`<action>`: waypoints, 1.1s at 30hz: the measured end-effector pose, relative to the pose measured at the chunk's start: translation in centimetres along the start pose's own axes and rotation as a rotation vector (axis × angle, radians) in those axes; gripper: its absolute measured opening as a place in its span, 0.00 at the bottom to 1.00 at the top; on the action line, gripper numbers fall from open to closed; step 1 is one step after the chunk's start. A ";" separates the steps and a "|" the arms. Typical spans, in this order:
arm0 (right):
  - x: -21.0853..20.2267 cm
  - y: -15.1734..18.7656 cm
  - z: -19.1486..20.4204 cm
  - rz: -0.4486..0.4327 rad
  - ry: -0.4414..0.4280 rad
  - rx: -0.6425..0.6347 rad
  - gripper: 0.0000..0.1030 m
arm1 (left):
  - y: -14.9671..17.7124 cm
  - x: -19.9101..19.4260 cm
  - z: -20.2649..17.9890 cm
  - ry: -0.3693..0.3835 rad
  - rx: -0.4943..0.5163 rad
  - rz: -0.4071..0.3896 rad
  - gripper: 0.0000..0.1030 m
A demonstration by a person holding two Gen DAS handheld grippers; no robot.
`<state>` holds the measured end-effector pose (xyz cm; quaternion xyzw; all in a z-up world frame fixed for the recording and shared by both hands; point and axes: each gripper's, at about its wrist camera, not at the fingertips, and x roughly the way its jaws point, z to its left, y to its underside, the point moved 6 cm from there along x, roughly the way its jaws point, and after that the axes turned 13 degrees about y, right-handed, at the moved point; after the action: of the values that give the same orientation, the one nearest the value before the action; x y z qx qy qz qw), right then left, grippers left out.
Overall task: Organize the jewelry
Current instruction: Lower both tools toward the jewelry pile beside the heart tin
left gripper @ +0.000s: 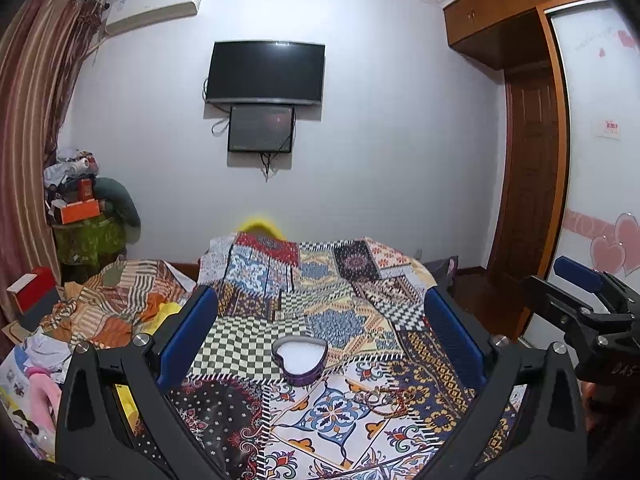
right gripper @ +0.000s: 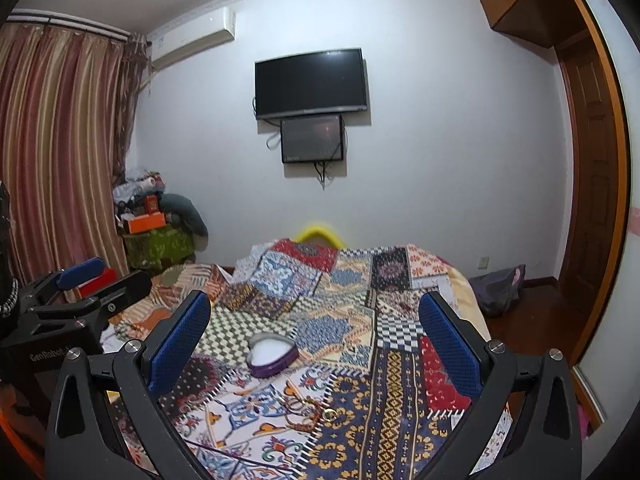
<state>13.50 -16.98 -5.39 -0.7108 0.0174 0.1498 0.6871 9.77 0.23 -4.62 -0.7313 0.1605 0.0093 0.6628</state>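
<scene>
While grippers idle, heart box [left gripper: 300, 361] tip points right; jewelry [right gripper: 308, 408] near.

A home bedroom: a bed [right gripper: 360, 292] under a patchwork quilt [left gripper: 320, 292], striped curtains [right gripper: 60, 140], a wall-mounted television [left gripper: 265, 72] with a smaller screen [left gripper: 261, 128] below it, an air conditioner [left gripper: 152, 10] high on the wall, a wooden wardrobe [left gripper: 520, 120], and piled household clutter [right gripper: 148, 208] in the corner

Side-by-side wrist views – both facing bed [left gripper: 320, 320]; television [left gripper: 265, 72].
</scene>
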 end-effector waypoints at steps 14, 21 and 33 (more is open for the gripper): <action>8.4 9.8 -1.4 0.320 0.028 -0.113 1.00 | 9.8 8.6 3.0 -0.016 -0.076 0.339 0.93; 10.5 13.0 -2.3 0.439 -0.009 -0.106 0.84 | 15.1 12.0 2.6 0.020 -0.057 0.516 0.78; 13.1 15.8 -1.0 0.564 -0.148 -0.195 0.41 | 17.3 15.8 2.6 0.129 -0.149 0.604 0.68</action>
<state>22.60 -16.50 -23.86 -0.7275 0.1493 0.3869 0.5465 20.96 -1.98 -25.20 -0.6963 0.4110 0.1710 0.5630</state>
